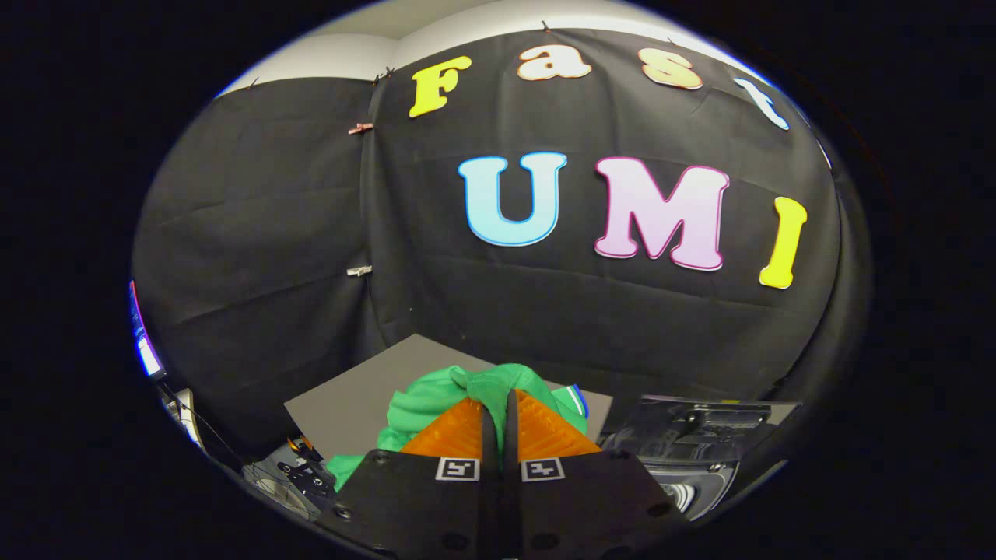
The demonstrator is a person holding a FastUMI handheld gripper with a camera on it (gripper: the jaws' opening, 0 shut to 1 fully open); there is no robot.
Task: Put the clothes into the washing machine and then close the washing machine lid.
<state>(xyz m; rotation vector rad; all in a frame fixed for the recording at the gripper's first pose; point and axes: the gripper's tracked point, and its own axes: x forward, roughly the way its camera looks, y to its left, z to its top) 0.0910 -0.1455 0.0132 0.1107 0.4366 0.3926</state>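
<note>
Between nearly closed hand-held gripper [498,404] fingers, seemingly pinched green cloth [467,389].

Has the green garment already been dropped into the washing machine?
No: the green garment is pinched between the nearly closed orange fingers of the gripper, held above the grey table, with the washing machine off to the side.

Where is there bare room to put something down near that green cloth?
The grey board is bare between the green cloth and the black wall. It is crowded at the orange fingers, whose jaws pinch the cloth, and beside them, where a dark machine sits.
</note>
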